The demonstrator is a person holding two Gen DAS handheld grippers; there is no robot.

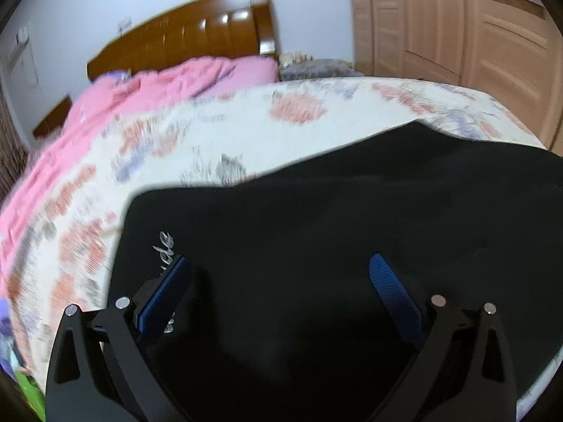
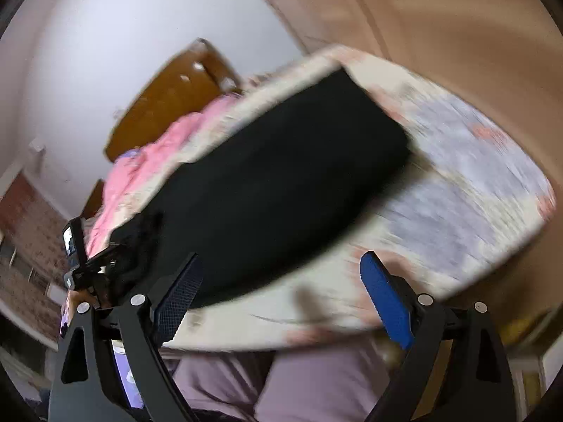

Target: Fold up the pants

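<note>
Black pants [image 1: 352, 228] lie flat on the floral bedspread [image 1: 246, 130], with a white script logo [image 1: 165, 244] near their left edge. My left gripper [image 1: 278, 258] hovers over them, its blue pads [image 1: 390, 288] wide apart and open with nothing pinched. The right wrist view is tilted and blurred. In it the pants [image 2: 281, 176] stretch as a long dark band across the bed. My right gripper [image 2: 281, 256] stands open at the pants' near edge, over the bed's rim, and holds nothing. The left gripper [image 2: 84, 263] shows at the pants' left end.
A pink quilt [image 1: 158, 95] is heaped along the far side before a brown wooden headboard [image 1: 197, 31]. Light wooden wardrobe doors [image 1: 457, 24] stand to the right of the bed. A person's lilac trouser legs [image 2: 299, 387] are just below the bed's edge.
</note>
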